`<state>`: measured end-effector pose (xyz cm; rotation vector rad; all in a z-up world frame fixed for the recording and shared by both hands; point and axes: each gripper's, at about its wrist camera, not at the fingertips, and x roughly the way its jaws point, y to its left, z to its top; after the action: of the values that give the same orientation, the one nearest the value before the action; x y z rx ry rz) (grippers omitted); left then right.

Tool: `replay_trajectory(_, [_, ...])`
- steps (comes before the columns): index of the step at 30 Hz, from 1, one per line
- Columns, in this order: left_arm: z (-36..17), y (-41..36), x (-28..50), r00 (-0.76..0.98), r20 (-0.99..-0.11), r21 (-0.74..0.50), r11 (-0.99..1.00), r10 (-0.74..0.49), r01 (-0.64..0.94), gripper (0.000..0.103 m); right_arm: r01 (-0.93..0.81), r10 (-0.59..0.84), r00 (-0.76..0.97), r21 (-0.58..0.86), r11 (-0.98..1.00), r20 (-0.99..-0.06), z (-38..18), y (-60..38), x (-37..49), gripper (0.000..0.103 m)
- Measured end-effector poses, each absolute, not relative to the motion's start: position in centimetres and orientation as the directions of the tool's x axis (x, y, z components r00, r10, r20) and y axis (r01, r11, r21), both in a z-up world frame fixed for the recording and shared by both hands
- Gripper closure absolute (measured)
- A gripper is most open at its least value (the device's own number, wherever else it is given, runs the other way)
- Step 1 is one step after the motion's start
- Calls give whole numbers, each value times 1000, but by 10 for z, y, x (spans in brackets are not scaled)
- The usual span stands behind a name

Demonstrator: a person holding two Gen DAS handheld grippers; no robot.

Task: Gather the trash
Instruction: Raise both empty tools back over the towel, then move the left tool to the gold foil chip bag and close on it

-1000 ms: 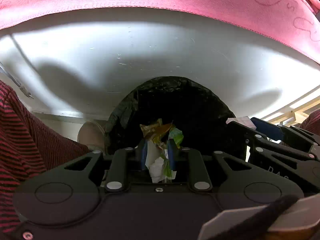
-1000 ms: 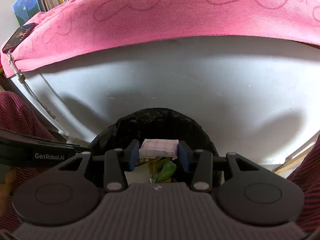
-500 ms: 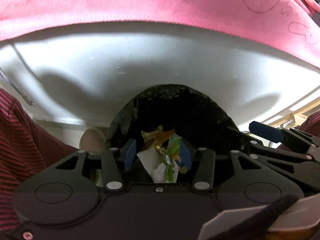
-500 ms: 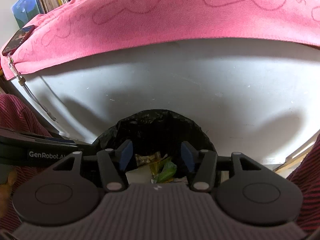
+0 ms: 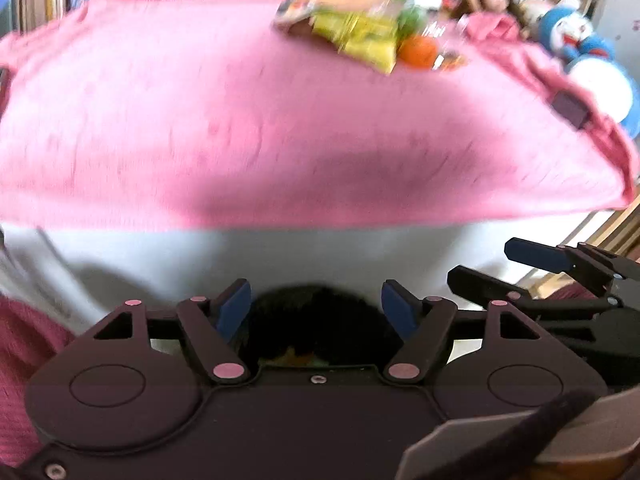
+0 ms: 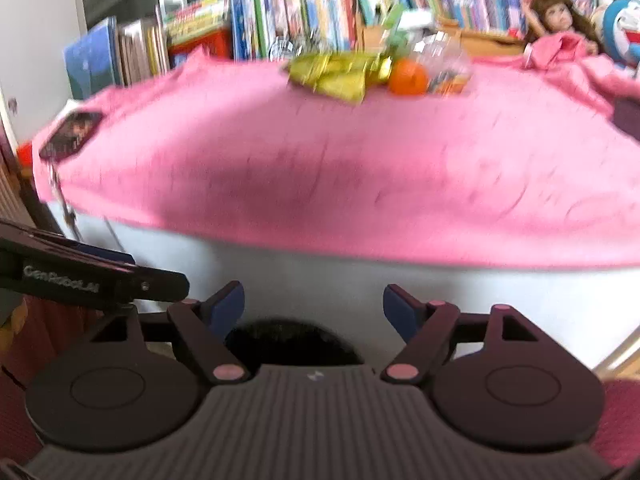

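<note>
**Left wrist and right wrist: both grippers empty above the bin**

Left wrist view, blurred: the left gripper has its blue pads set wide and its jaws are opening, with nothing between them. Past the gap sits the black-lined bin, low against the white front of the table. A scrap of yellow-green trash shows inside the bin, just above the gripper body. The right gripper reaches in from the right edge of this view, near the bin.

Right wrist view: the right gripper likewise holds nothing; its jaws are opening and its pads stand well apart. The bin lies below the gap, its contents too dark to make out here. The left gripper enters at the left edge.

A pink cloth covers the table top. Near its far edge lie yellow wrappers, an orange touching or just beside them, and a clear plastic piece to the right of the orange. A phone lies at the cloth's left corner. Books line the shelf behind, with a doll and a blue plush at the right.
</note>
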<state>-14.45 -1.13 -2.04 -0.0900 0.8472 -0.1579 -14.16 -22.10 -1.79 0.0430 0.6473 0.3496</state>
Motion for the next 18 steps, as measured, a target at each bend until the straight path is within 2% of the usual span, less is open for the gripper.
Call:
replay_trajectory(2, [-6,-11,-143,686,-702,-150,981,-191,120,27,-300,326,771,139,944,-548,-5,-227,-140,17])
replay_trajectory(10, [33,-5,-108,806,-569,-156,984,-165,92,23,-184,178,887,29,983,-425,18,-236,-105,16])
replay_trajectory(18, [34,2,-21,825,-529,-336,942,-199,12,23,-152,149,898,27,988,-414,17,-235,-34,18])
